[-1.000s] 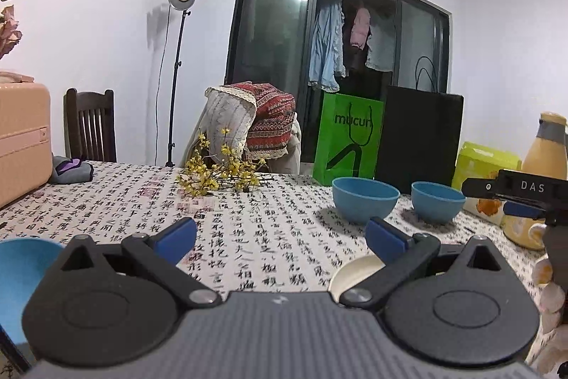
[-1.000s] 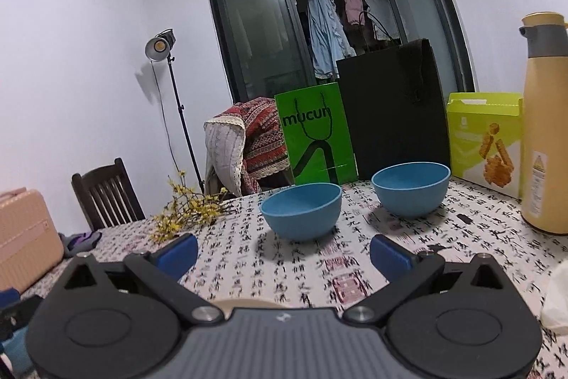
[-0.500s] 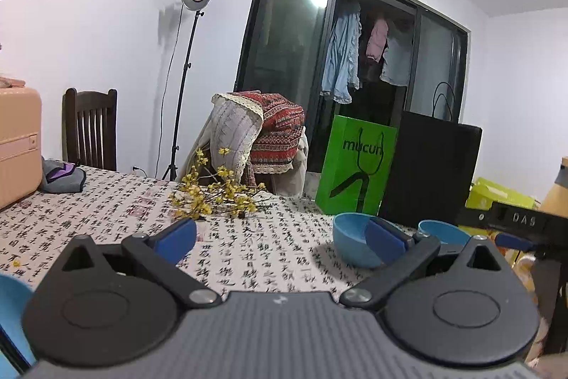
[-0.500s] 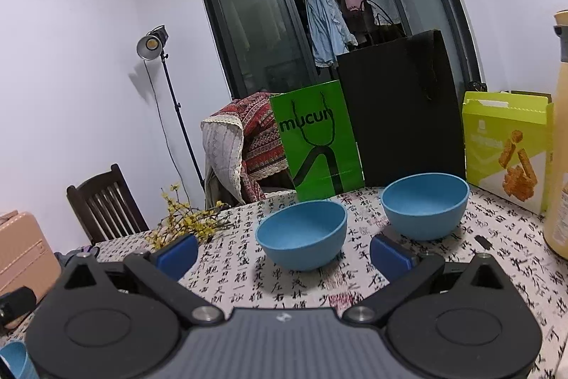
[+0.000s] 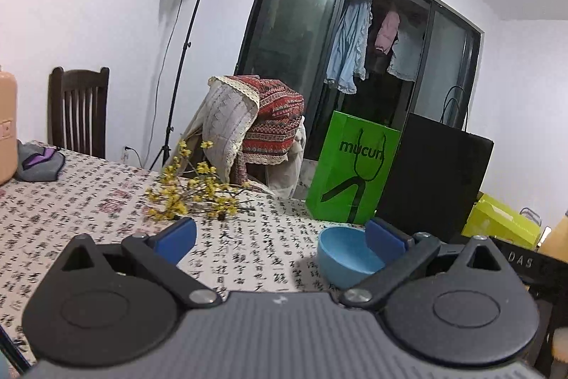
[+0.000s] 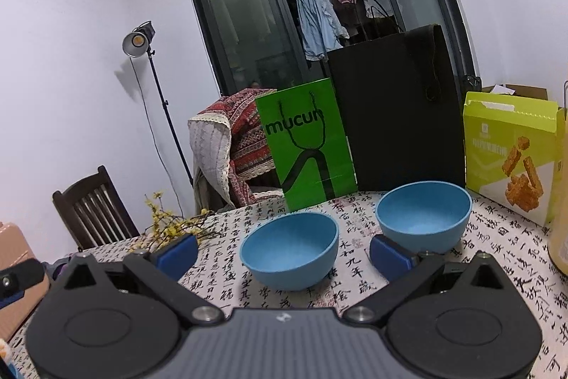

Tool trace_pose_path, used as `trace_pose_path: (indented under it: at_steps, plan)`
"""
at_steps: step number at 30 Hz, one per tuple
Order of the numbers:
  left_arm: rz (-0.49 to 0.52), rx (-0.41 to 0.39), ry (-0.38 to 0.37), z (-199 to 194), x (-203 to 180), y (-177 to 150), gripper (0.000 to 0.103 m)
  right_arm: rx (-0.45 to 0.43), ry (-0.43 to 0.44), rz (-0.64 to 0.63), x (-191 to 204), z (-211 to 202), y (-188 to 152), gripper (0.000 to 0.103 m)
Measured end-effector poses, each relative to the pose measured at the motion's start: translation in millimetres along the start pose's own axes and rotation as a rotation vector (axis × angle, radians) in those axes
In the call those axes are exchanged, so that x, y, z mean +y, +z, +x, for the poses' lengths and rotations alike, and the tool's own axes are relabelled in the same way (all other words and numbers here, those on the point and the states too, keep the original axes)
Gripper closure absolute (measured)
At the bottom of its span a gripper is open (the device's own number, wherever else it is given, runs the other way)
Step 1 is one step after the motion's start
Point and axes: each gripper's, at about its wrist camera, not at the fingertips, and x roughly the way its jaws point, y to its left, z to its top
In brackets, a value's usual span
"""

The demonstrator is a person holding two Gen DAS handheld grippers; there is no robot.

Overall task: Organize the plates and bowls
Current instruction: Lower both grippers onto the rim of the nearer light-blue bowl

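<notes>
Two blue bowls stand upright on the patterned tablecloth [image 6: 497,254]. In the right wrist view the nearer bowl [image 6: 289,251] sits just ahead, between my open fingers, and the farther bowl [image 6: 424,214] stands behind the right fingertip [image 6: 388,254]. My right gripper [image 6: 284,253] is open and holds nothing. In the left wrist view one blue bowl [image 5: 346,256] shows partly behind the right fingertip [image 5: 385,237]. My left gripper [image 5: 280,237] is open and empty, above the tablecloth [image 5: 248,258]. The other gripper's black body [image 5: 525,261] shows at the right edge.
A green paper bag [image 6: 307,144] and a black bag [image 6: 397,116] stand at the table's far edge, a yellow-green snack box [image 6: 511,155] to the right. Yellow flower sprigs [image 5: 191,190] lie on the cloth. A draped chair [image 5: 255,134], a wooden chair [image 5: 78,109] and a lamp stand [image 5: 177,77] are behind.
Both grippers have risen and tilted up. In the left wrist view the cream plate and the near blue bowl at the left have dropped out of sight. The right gripper moved closer to the two bowls.
</notes>
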Motion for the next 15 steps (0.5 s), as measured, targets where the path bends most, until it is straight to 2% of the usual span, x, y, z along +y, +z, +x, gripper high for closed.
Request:
trace_pose_path:
  at_steps: [8,15]
  plan:
    - [-0.033,0.025,0.005,36.7,-13.1,19.4,0.000,0.005,-0.034,0.006,-5.4,24.0,18.0,0.000]
    - [-0.001,0.027,0.008,62.7,-29.4,33.2,0.000,0.015,-0.053,0.030,-12.3,48.2,38.0,0.000]
